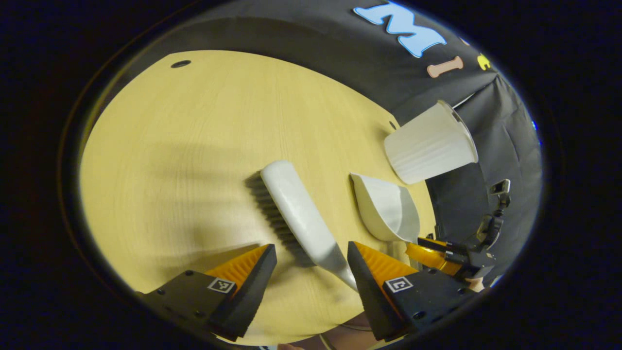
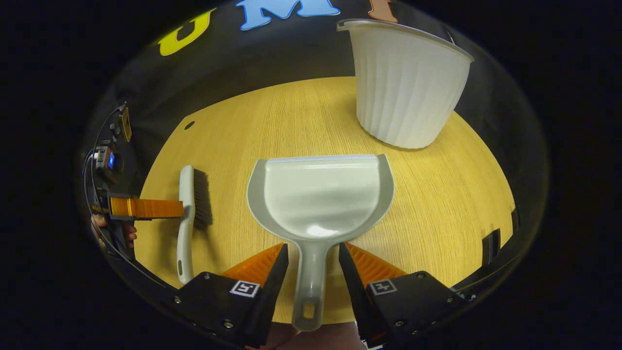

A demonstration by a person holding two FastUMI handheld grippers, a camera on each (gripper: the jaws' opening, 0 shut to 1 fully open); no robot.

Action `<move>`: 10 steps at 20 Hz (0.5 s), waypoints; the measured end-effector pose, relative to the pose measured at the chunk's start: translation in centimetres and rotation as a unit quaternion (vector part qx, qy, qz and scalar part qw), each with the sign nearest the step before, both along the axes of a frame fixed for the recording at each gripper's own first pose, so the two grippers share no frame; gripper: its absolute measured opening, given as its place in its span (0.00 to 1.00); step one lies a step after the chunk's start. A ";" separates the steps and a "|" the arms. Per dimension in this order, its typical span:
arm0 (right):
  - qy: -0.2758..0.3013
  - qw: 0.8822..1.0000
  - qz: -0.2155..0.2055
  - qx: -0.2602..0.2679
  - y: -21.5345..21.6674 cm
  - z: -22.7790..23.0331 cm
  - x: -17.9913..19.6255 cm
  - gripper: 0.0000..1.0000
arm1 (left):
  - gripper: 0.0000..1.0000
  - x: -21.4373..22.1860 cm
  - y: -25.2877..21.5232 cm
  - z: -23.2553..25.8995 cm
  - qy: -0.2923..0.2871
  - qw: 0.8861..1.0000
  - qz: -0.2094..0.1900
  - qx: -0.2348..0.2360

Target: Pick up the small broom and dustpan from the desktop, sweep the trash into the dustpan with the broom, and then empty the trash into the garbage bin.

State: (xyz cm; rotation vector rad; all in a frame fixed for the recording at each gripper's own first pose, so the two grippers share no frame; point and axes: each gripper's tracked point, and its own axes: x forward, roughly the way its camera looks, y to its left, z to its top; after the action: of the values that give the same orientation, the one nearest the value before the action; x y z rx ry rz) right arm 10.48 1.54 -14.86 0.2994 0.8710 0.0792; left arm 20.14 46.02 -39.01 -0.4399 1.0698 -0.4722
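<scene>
Left tongs [image 1: 312, 265] spread apart, straddling the handle of the small white plastic broom [image 1: 301, 216] without pressing on it. Lay flat on the pale wood-grain surface [image 1: 194, 146], that broom, dark bristles turned to one side, handle running back between the two fingers and passing close by one of them; contact there could not be told. Seen from the right gripper view as well: same tongs reaching in from the side toward the broom [image 2: 187, 214], one ribbed finger touching or just short of the handle near the bristles.

Right tongs [image 2: 313, 265] likewise apart, one finger on either side of the handle of the shallow white plastic dustpan [image 2: 318, 194], a gap visible on both sides, so nothing clamped. Dustpan resting flat on the surface, mouth turned away from the tongs and toward the ribbed white plastic garbage bin [image 2: 406, 87]. Handle's hanging hole lying back beyond the fingertips, toward the tongs' body.

Relative to the garbage bin: dustpan nearest, just in front of it; broom on the far side of the dustpan, well apart from the bin. Bin standing upright near the far edge of the surface. In the left gripper view, bin [image 1: 430, 143] just beyond the dustpan [image 1: 386, 209].
</scene>
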 end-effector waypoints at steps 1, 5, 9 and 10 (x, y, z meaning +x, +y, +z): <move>-0.006 1.000 0.006 0.006 0.0 0.6 -0.1 0.67 | 0.96 -0.2 0.1 0.4 -0.005 1.000 0.001 0.005; -0.041 0.999 0.017 -0.001 -1.2 3.5 0.1 0.87 | 0.97 -1.0 0.9 1.8 -0.023 0.999 0.010 0.028; -0.092 0.995 0.023 -0.032 -2.8 6.3 1.0 0.93 | 0.95 -1.2 1.7 4.1 -0.065 0.996 0.032 0.049; -0.100 0.994 0.023 -0.035 -2.9 6.8 1.1 0.93 | 0.97 -0.9 2.0 4.8 -0.082 0.994 0.041 0.057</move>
State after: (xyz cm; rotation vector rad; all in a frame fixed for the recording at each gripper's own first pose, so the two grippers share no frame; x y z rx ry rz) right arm 11.60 -1.40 -8.08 0.2014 0.6800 0.1188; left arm 19.21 47.98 -34.20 -0.3358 0.9106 -0.3658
